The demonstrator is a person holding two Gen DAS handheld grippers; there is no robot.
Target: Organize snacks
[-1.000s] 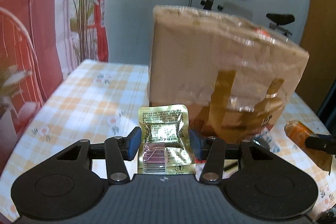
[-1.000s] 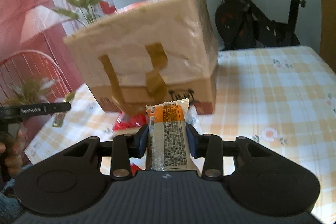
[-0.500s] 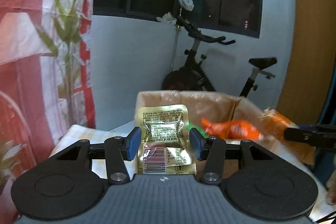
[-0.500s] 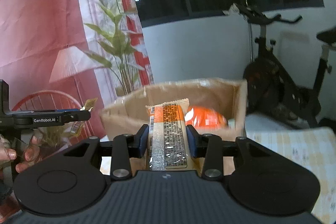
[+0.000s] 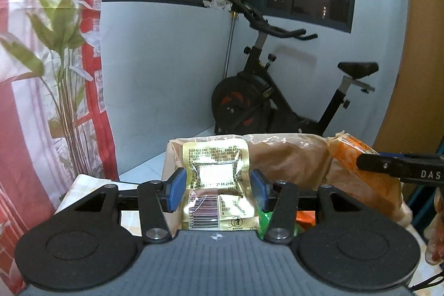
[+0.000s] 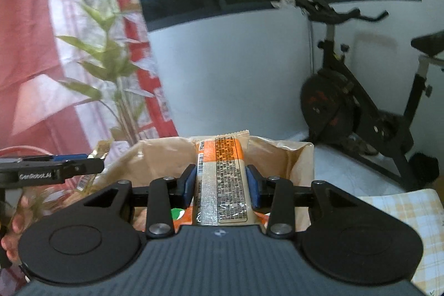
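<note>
Fingers (image 5: pixel 174 189) of the left gripper (image 5: pixel 217 187) clamp a gold snack packet (image 5: pixel 216 185); the right gripper (image 6: pixel 220 182) pinches an orange snack bar (image 6: pixel 222 179). Both hang above the open paper bag (image 5: pixel 291 157), at 12 o'clock.

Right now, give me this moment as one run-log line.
left gripper: gold packet | right gripper: orange bar | both over open paper bag

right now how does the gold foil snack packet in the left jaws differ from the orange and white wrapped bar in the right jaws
The gold foil snack packet is wide, squarish and shiny; the orange and white wrapped bar is long and narrow. The packet shows a barcode at its lower left; the bar shows a block of small print. The left gripper stands wider than the right gripper. Both are clamped upright above the open brown paper bag.
</note>
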